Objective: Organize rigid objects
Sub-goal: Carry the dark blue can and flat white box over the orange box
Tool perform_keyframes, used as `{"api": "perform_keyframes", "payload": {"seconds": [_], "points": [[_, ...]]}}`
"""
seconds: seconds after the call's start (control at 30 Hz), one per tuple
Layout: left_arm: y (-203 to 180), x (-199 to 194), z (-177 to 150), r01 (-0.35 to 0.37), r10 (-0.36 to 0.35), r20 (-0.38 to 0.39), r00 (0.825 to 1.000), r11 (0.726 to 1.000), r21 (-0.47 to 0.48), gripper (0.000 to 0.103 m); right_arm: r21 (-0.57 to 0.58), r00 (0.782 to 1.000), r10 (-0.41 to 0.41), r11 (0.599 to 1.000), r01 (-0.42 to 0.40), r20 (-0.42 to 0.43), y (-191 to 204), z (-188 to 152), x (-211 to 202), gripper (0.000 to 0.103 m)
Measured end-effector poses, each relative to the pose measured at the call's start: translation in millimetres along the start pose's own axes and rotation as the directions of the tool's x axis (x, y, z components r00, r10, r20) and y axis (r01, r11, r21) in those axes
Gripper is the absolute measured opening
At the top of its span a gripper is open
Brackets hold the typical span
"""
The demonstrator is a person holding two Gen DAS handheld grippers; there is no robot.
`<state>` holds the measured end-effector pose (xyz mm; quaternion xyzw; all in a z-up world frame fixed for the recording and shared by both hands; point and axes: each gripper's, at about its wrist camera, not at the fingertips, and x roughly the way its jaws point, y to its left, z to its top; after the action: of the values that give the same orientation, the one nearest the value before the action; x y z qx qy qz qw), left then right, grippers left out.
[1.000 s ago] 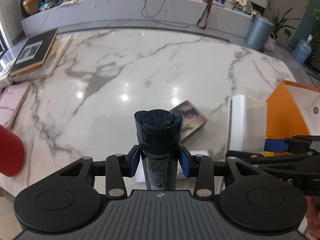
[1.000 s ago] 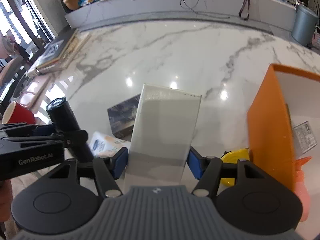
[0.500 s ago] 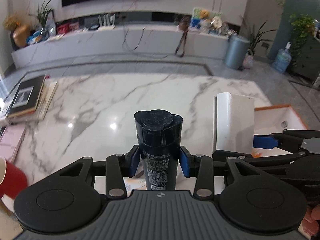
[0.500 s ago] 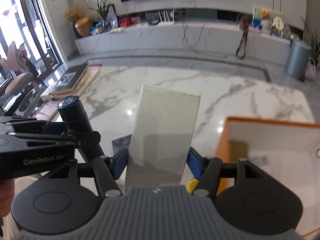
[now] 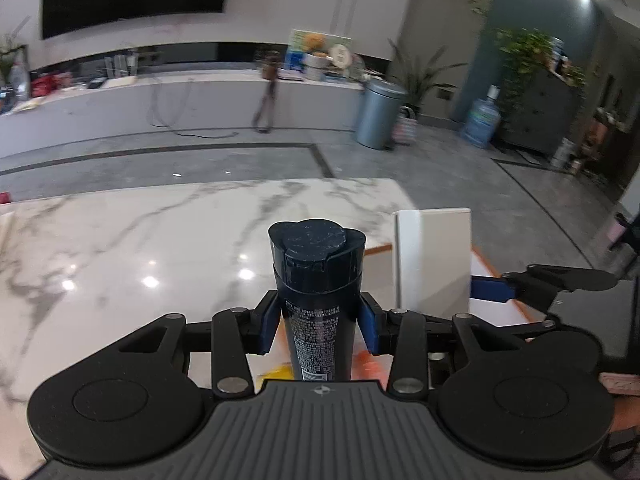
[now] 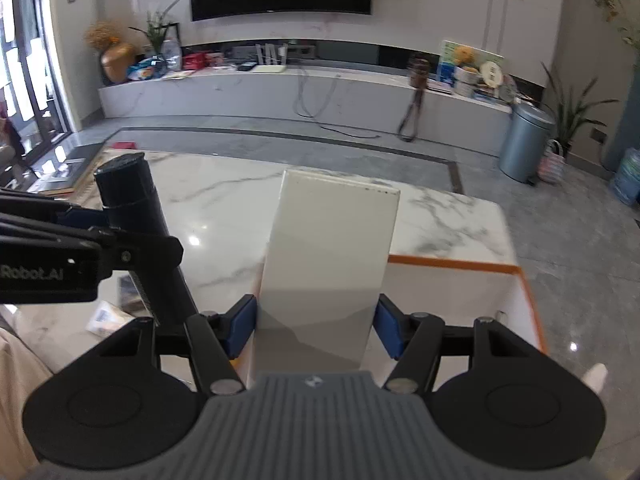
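My left gripper [image 5: 318, 326] is shut on a dark blue bottle [image 5: 316, 280] with a flip cap, held upright above the marble table [image 5: 140, 248]. My right gripper [image 6: 316, 330] is shut on a tall white box [image 6: 328, 256], also upright. In the left wrist view the white box [image 5: 434, 256] and the right gripper's blue pad show at the right. The bottle [image 6: 132, 216] and the left gripper's black arm appear at the left of the right wrist view. An orange-rimmed white bin [image 6: 520, 280] lies below and to the right of both grippers.
A book and a small white packet [image 6: 110, 316] lie on the table at the lower left of the right wrist view. Yellow and orange items [image 5: 276, 372] show under the left gripper. Beyond the table's far edge are grey floor and a metal trash can [image 6: 524, 144].
Both grippers rose and swung right with the bottle and the box still gripped. The table has dropped lower in view, and the bin now sits beneath the grippers.
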<state>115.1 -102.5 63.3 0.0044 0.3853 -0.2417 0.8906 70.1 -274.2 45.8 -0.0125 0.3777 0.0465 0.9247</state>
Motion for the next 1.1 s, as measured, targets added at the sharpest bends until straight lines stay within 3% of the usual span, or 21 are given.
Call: {"api": "perform_keyframes", "payload": {"seconds": [0.33, 0.6, 0.93, 1.1], "points": [[-51.2, 60.6, 0.5, 0.122, -0.117, -0.11, 0.987, 0.992, 0.038, 0.047, 0.031, 0.996, -0.048, 0.998, 0.05, -0.078, -66.4, -27.4, 26.2, 0.063], [-63.9, 108.9, -8.9, 0.166, -0.164, -0.229, 0.96, 0.986, -0.009, 0.047, 0.042, 0.988, -0.016, 0.999, 0.023, -0.152, -89.9, -43.8, 59.1, 0.063], [-66.2, 157.7, -28.0, 0.17, -0.185, -0.347, 0.919, 0.983, -0.075, 0.047, 0.017, 0.97, 0.012, 1.0, -0.008, -0.241, -102.7, -63.4, 91.2, 0.063], [-64.7, 171.4, -34.3, 0.153, -0.173, -0.378, 0.909, 0.985, -0.083, 0.047, 0.002, 0.962, 0.024, 1.0, -0.024, -0.271, -101.6, -69.8, 104.2, 0.063]]}}
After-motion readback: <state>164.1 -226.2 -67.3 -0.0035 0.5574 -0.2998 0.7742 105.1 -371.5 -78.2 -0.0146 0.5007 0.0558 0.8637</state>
